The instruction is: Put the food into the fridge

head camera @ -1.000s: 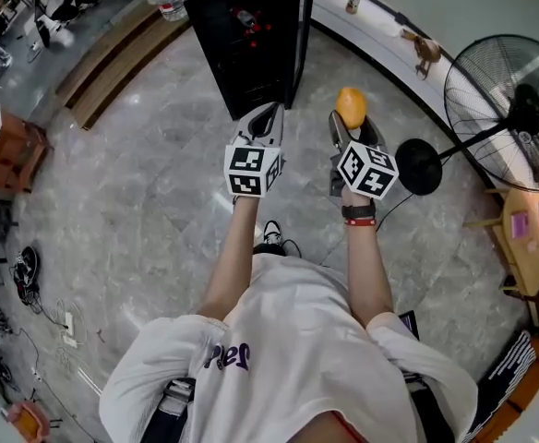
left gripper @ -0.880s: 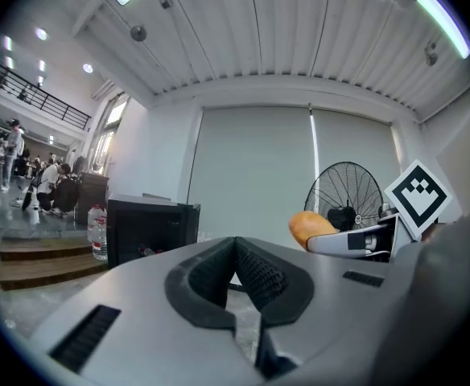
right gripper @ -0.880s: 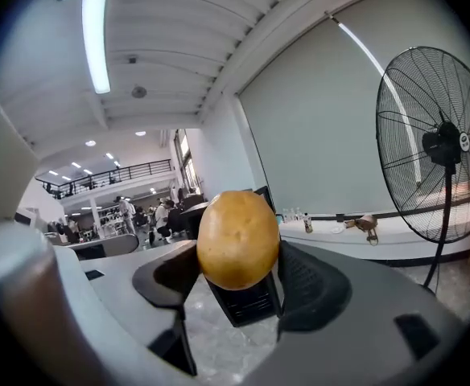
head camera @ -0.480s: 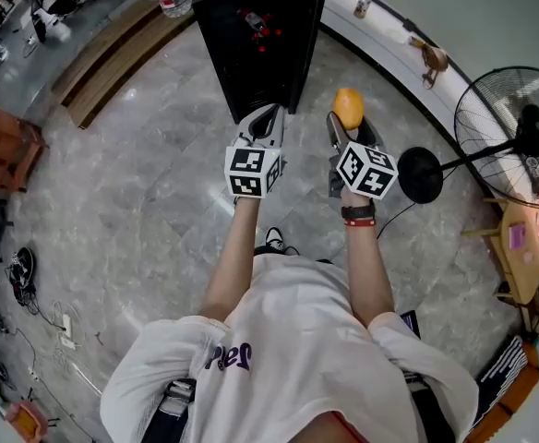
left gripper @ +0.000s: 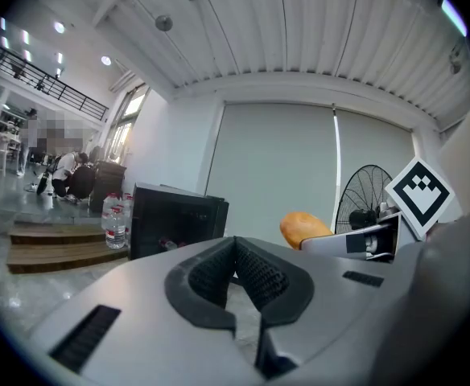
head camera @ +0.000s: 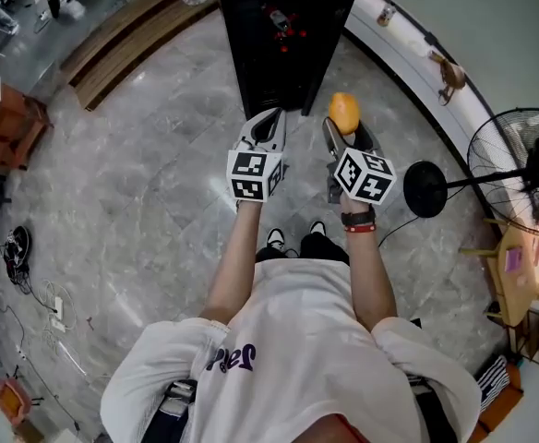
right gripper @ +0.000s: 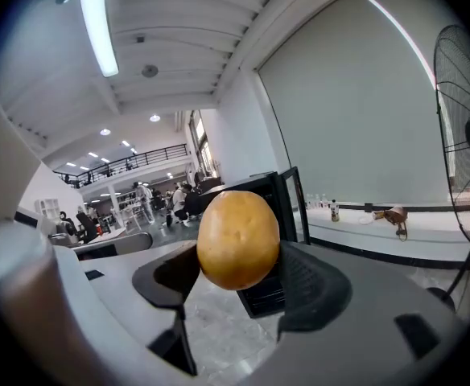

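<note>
While the person is standing on the grey floor (head camera: 140, 155), the head view is showing both grippers held out toward the far side. The right gripper (head camera: 345, 129) is clamping the food (head camera: 343, 113) between its pads, and the left gripper (head camera: 268, 118) is carrying nothing. The black fridge (head camera: 283, 35) is standing just beyond them, its door (head camera: 339, 21) swung open at the right. Its opening is lying ahead and a little left of the food, so the right hand is probably needing to travel far and slightly left.

Looking along the left gripper (left gripper: 237, 276), that view is showing its jaws pressed together with nothing between them. The fridge (left gripper: 175, 215) is showing to the left beyond it and the food (left gripper: 303, 227) to the right.

Looking along the right gripper (right gripper: 239, 276), its jaws are standing wide and gripping the food (right gripper: 238, 240) from both sides. The food is looking egg-shaped, smooth and yellow-orange with faint dimples, its long axis running upright. Whether it is a potato or a fruit is not showing clearly. Behind it, the fridge (right gripper: 261, 294) is waiting straight ahead with the door (right gripper: 297, 199) open.
</note>
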`<action>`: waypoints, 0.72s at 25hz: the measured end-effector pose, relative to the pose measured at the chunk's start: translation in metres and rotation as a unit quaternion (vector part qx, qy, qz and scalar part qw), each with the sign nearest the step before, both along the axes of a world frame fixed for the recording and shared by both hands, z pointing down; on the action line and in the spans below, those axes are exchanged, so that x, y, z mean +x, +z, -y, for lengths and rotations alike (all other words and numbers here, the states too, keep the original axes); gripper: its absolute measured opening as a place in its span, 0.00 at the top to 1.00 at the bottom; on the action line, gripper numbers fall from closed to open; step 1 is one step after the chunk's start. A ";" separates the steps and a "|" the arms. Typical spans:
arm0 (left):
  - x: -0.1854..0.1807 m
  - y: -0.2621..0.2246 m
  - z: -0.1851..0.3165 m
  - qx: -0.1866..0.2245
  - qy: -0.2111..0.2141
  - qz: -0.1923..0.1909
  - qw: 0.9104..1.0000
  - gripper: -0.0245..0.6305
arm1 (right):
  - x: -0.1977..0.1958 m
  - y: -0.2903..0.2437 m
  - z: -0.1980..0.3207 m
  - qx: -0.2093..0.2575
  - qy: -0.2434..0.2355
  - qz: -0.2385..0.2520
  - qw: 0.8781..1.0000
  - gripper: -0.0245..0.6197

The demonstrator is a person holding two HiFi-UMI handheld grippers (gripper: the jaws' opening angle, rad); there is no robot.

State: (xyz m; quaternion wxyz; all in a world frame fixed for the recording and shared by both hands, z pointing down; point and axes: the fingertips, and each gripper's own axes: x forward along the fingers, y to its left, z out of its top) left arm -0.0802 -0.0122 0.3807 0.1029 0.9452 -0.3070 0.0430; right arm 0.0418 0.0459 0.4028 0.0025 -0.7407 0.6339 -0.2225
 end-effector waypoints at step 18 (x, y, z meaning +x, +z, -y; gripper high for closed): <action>0.055 0.013 0.089 0.002 -0.132 0.023 0.991 0.93 | 0.045 0.017 0.136 0.006 -0.149 0.025 0.988 0.47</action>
